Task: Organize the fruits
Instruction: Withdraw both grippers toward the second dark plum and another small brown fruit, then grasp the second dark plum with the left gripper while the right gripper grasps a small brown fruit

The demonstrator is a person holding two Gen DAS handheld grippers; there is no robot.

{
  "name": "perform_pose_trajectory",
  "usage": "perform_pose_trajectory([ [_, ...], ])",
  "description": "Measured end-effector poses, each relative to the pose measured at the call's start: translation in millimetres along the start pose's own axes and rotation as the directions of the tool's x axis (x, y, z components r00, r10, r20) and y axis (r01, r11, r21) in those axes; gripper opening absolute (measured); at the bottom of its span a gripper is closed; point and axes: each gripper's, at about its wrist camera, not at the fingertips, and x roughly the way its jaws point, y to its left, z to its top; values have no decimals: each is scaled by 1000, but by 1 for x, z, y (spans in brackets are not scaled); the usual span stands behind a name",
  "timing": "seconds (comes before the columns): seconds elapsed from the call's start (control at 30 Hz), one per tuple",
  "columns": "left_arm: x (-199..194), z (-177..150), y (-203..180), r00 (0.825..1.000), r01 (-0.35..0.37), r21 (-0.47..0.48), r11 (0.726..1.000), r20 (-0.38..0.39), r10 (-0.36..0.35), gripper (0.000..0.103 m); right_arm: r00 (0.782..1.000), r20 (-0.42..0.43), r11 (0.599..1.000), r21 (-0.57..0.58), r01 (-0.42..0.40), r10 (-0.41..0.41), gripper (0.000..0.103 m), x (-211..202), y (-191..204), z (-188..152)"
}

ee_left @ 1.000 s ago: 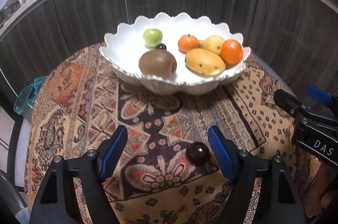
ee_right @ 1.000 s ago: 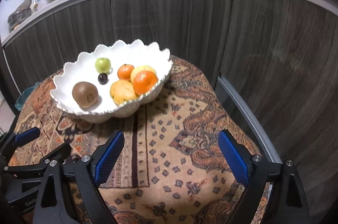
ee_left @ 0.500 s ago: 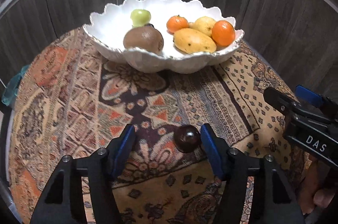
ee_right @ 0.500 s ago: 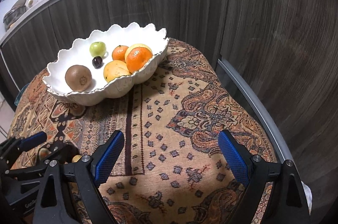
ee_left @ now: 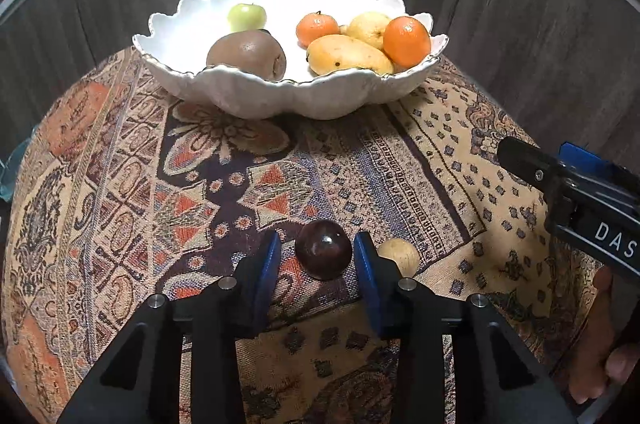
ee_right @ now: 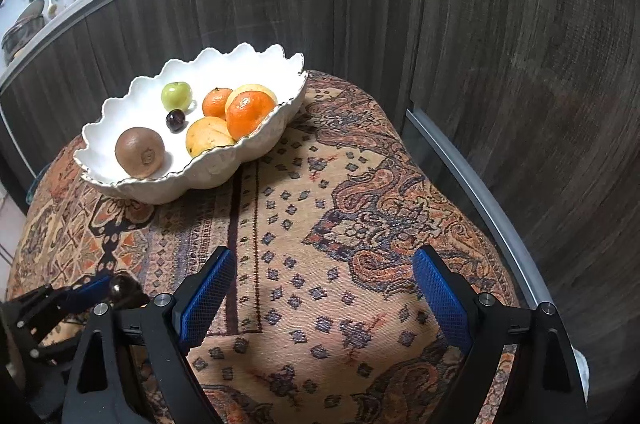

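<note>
Left wrist view: the left gripper [ee_left: 316, 256] is low over the patterned cloth [ee_left: 120, 207], its blue pads spread on either side of a dark plum [ee_left: 323, 250]; small gaps show on both sides, so nothing is pinched.
Plum on cloth: lies on the cloth between the pads, well apart from the bowl.
Small tan fruit [ee_left: 399, 255]: on the cloth just outside the right pad, partly hidden behind it.
Bowl [ee_left: 280, 95]: white, scalloped rim, standing on the far part of the cloth.
Bowl contents, left side: a brown kiwi [ee_left: 247, 54] at the near wall, a green apple [ee_left: 247, 17] behind it, and a second small dark plum [ee_right: 175, 120] between them, clear only in the right wrist view.
Bowl contents, right side: a yellow mango [ee_left: 348, 55], a pale yellow fruit [ee_left: 368, 28] and two oranges [ee_left: 407, 41], packed together and touching.
Right gripper [ee_right: 324, 288]: jaws wide apart above bare cloth, holding nothing.
</note>
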Motion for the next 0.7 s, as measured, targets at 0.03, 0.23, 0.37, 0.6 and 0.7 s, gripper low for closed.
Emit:
perform_pose_trajectory([
  [0.03,0,1,1,1000,3,-2,1000,0,-3,29,1000,0,1000,2,1,-1,91,0,0,0],
  [0.23,-1,0,6,1000,16,-13,1000,-1,-16,27,1000,-14,1000,-1,-13,13,91,3,2,-2],
  [0.37,-7,-3,10,1000,-1,-16,1000,8,1,27,1000,-18,1000,-6,-26,26,91,3,7,-4],
  [0.6,-27,-8,27,997,-58,-28,998,55,59,27,998,-16,998,-28,-57,56,91,-1,24,-5],
  [0.7,-34,-11,40,994,-83,-46,995,65,86,27,996,-26,996,-45,-81,80,91,-2,39,-9],
])
